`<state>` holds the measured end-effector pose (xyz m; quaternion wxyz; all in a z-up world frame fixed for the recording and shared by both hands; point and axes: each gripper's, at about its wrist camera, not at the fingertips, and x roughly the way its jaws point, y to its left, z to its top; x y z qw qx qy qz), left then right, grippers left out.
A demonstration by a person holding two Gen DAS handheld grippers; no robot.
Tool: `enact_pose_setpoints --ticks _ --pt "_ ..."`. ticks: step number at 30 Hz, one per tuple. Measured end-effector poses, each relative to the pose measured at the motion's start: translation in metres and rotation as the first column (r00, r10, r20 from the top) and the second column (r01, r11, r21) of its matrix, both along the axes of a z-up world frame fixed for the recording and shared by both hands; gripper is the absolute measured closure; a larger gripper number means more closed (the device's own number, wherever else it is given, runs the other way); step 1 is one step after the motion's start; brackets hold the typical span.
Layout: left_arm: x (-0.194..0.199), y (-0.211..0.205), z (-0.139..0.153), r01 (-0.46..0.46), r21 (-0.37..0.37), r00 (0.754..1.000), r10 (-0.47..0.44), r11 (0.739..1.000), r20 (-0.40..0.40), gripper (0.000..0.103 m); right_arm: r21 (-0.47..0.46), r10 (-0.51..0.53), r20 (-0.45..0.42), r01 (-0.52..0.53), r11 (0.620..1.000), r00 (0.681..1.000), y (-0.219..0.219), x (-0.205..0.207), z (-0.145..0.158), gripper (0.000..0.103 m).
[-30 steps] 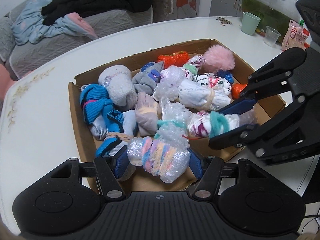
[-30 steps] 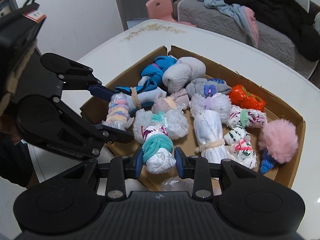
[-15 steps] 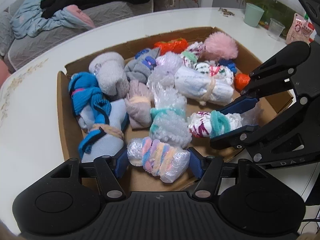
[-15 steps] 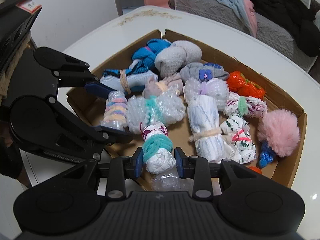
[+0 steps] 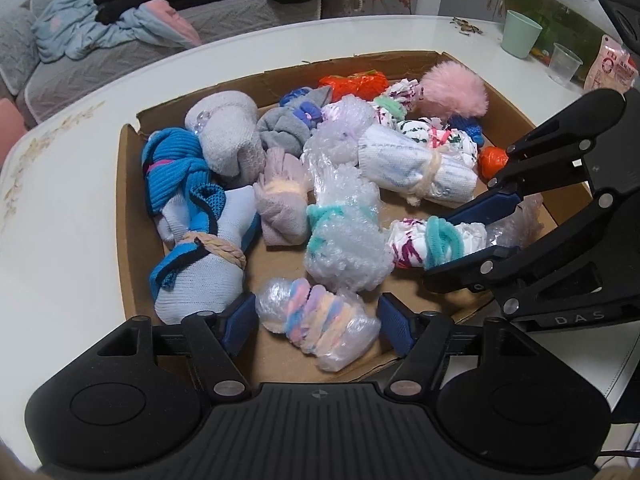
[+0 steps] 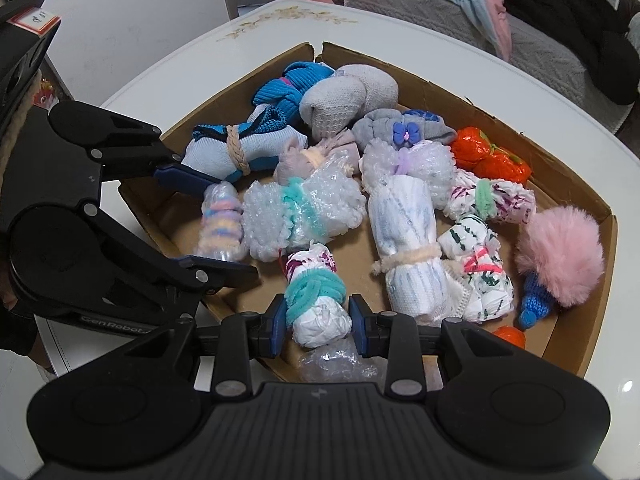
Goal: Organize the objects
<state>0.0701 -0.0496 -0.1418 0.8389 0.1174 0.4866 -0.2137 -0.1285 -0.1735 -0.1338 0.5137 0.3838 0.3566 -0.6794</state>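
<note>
A shallow cardboard box (image 5: 132, 216) (image 6: 568, 184) on a white table holds several rolled bundles tied with hair bands. My left gripper (image 5: 318, 322) stands around a plastic-wrapped bundle with a pastel band (image 5: 316, 326) (image 6: 220, 226) at the box's near edge, with small gaps beside both pads. My right gripper (image 6: 318, 320) is shut on a white and purple bundle with a teal band (image 6: 316, 300) (image 5: 436, 242). Each gripper shows in the other's view: the right one (image 5: 476, 234), the left one (image 6: 208, 224).
In the box also lie a pink pompom (image 5: 454, 90), an orange bundle (image 5: 354, 82), blue socks (image 5: 176, 176) and a white roll (image 5: 416, 170). A green cup (image 5: 520, 38) and a clear cup (image 5: 564, 66) stand at the table's far right. A sofa with clothes (image 5: 140, 20) is behind.
Both grippers sank lower into the box with their bundles. The left jaws have opened a little, and the pastel-band bundle now rests on the box floor.
</note>
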Motion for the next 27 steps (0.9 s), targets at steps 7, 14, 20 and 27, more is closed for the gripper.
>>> enact_pose_setpoints --ticks 7,14,20,27 --pt "-0.004 0.002 0.009 -0.036 -0.004 0.999 0.036 0.999 -0.012 0.026 -0.029 -0.024 -0.002 0.024 0.999 1.0 0.003 -0.001 0.01 0.058" --pt "-0.01 0.007 0.025 -0.208 0.049 0.977 0.21 0.977 -0.033 0.002 -0.05 -0.149 0.014 0.149 0.988 0.989 0.015 -0.003 0.024 0.04" --pt "-0.019 0.005 0.036 -0.299 0.081 0.951 0.304 0.951 -0.06 0.001 -0.056 -0.293 0.013 0.293 0.954 0.956 0.029 -0.003 0.031 0.018" --pt "-0.02 0.0 0.044 -0.318 0.13 0.942 0.329 0.939 -0.073 0.001 -0.07 -0.36 0.007 0.36 0.93 0.933 0.038 0.001 0.033 0.014"
